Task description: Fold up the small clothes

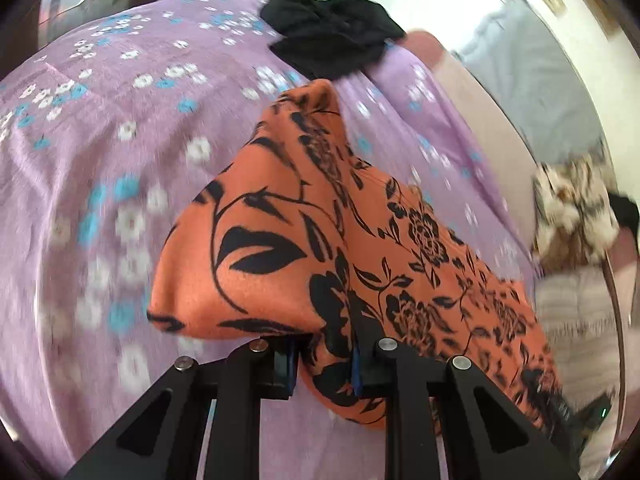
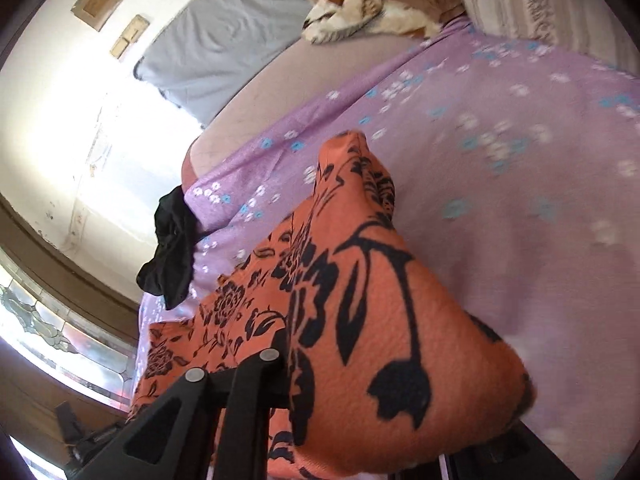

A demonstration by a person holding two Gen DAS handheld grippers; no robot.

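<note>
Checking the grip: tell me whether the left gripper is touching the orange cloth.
Touching. The left wrist view shows the orange cloth bunched between the left gripper fingers, pinched against both pads.

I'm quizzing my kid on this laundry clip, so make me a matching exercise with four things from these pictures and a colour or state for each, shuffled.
Things:
1. orange floral garment
2. black garment
3. bedsheet
4. pillow

Descriptions:
A. lilac with white and blue flowers
B. plain grey, by the wall
C. crumpled near the bed's edge
D. pinched in the jaws of both the left gripper and the right gripper

Pairs: 1-D, 2-C, 3-A, 4-B
</note>
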